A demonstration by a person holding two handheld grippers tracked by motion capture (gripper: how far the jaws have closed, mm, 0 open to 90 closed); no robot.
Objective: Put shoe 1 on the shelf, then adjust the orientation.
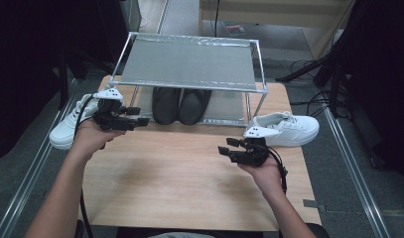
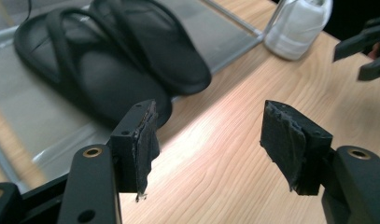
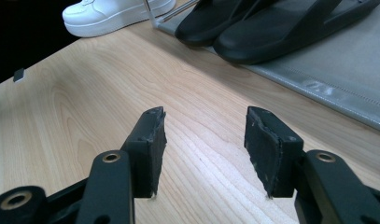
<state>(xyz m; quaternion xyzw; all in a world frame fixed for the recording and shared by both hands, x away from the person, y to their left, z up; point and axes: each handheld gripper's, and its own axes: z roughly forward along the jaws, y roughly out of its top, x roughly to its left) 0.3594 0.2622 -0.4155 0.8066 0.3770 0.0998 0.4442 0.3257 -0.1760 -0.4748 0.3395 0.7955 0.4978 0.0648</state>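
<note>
Left gripper near tabletop's left edge, jaws spread, empty. Right gripper toward right edge, jaws spread, empty. Black slippers paired on rack's lower shelf at far edge. White sneakers flanking rack, one each side.

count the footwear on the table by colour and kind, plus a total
white sneakers: 2, one at the table's left edge and one at its right
black slippers: 2, side by side on the rack's lower shelf, left one and right one
total: 4
</note>
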